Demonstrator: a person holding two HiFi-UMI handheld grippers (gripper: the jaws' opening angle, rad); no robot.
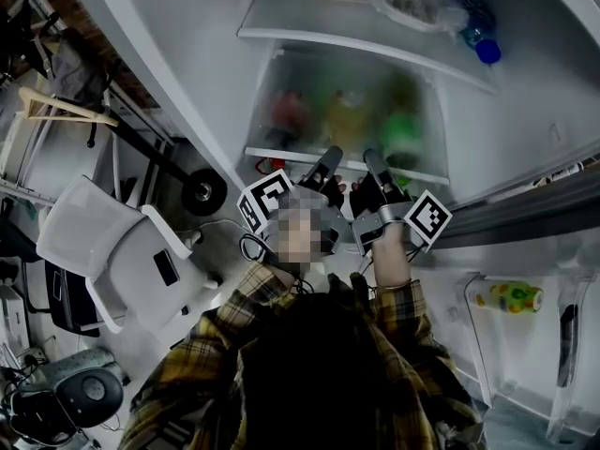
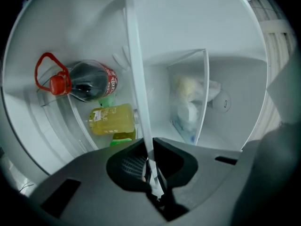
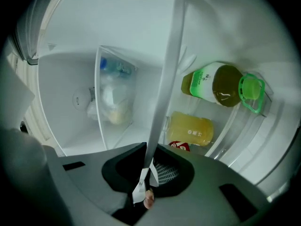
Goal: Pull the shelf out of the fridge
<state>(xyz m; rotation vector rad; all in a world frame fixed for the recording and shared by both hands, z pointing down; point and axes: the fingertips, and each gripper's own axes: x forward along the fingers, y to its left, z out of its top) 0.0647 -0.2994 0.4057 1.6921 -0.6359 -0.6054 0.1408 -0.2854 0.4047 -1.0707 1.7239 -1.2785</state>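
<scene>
The fridge shelf (image 1: 281, 154) is a frosted pane with a white front rim. Both grippers hold that rim side by side in the head view, left gripper (image 1: 330, 156) beside right gripper (image 1: 373, 160). In the left gripper view the rim (image 2: 136, 74) runs up the frame, and the left gripper (image 2: 151, 169) is shut on it. In the right gripper view the rim (image 3: 168, 74) passes between the dark pads, and the right gripper (image 3: 147, 171) is shut on it. Under the shelf lie a cola bottle (image 2: 89, 81), a yellow bottle (image 3: 190, 130) and a green bottle (image 3: 221, 84).
A higher shelf (image 1: 375, 52) carries bagged food (image 2: 193, 102) and a blue-capped bottle (image 1: 483, 40). The open door's bin (image 1: 473, 345) at the right holds a small yellow-green bottle (image 1: 511, 296). A white chair (image 1: 112, 251) and a wheeled stand (image 1: 202, 193) are at the left.
</scene>
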